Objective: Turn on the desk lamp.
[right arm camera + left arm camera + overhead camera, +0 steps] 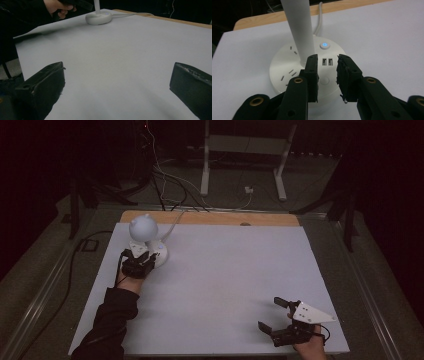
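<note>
A white desk lamp stands at the table's back left, with a round head (143, 227) and a disc base (161, 254). In the left gripper view the base (284, 65) carries sockets, two USB ports (327, 61) and a power button (324, 45) lit blue. The stem (298, 27) rises from the base. My left gripper (327, 75) hangs over the base's near edge (144, 256), its jaws a narrow gap apart and gripping nothing. At the front right, my right gripper (269, 313) rests wide open over bare table (117, 75).
A white sheet (225, 270) covers the table, and a wooden strip (210, 217) shows along the far edge. The lamp's cord (175, 222) runs off the back. Cables and a white desk frame (205, 165) stand on the dark floor beyond.
</note>
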